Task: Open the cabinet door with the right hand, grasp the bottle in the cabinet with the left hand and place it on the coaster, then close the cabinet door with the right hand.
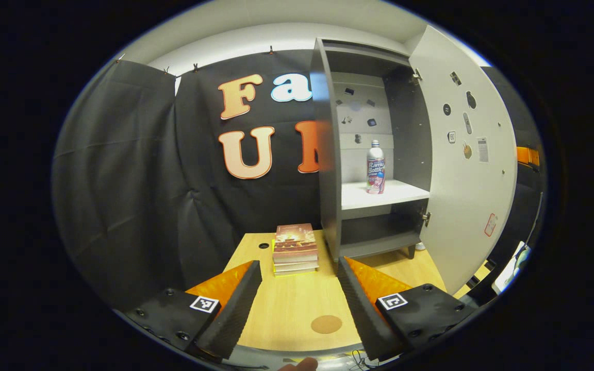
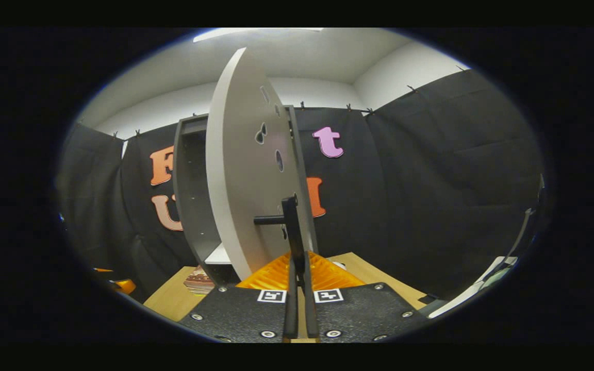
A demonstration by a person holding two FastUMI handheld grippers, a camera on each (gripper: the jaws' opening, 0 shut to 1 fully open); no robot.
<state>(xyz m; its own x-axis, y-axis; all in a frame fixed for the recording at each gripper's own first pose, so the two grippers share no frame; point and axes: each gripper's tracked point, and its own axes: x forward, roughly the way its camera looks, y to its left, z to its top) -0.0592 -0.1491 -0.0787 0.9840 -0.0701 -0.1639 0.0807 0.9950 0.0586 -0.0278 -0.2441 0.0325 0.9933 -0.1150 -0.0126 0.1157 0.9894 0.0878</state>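
Right tongs (image 2: 297, 268) apparently clamp door handle (image 2: 291, 221); bottle (image 1: 375, 167) label unreadable.

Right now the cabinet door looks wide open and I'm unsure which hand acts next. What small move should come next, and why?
Probably advance the open left gripper toward the silver labelled bottle. The white cabinet door already stands wide open, the bottle stands upright on the white shelf, and the round brown coaster lies bare on the wooden table. The right gripper is closed on the door's black handle.
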